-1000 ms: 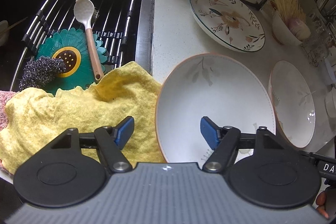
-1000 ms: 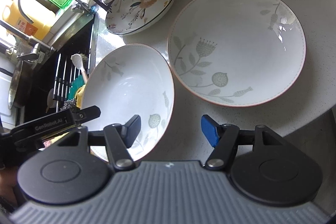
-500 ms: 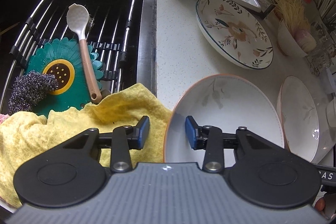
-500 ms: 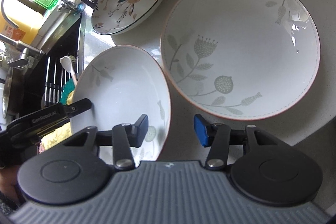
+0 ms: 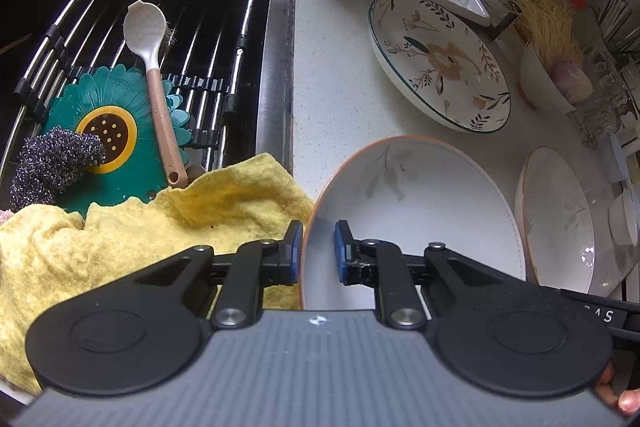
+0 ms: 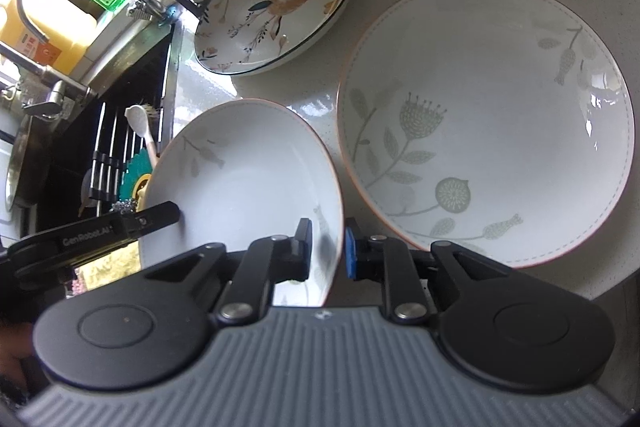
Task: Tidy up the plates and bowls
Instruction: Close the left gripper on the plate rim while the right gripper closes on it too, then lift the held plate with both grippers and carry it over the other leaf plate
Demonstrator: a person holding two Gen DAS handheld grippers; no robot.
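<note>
Both claws, left (image 5: 316, 247) and right (image 6: 327, 247), now closed on plate (image 5: 420, 211) rim

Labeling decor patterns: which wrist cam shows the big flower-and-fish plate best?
Right wrist. The flower-and-fish plate lies nearly face-on, with its full rim and pattern visible. The left wrist view catches it only edge-on at the far right, squeezed by the fisheye, with one faint sprig readable.

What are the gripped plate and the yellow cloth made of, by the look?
Gripped plate: probably glazed ceramic; glossy white, thin orange rim, printed leaves. Both claws, left and right, pinch its rim. Yellow cloth: soft fabric, likely microfibre or terry; matte, nubby, wrinkled.
</note>
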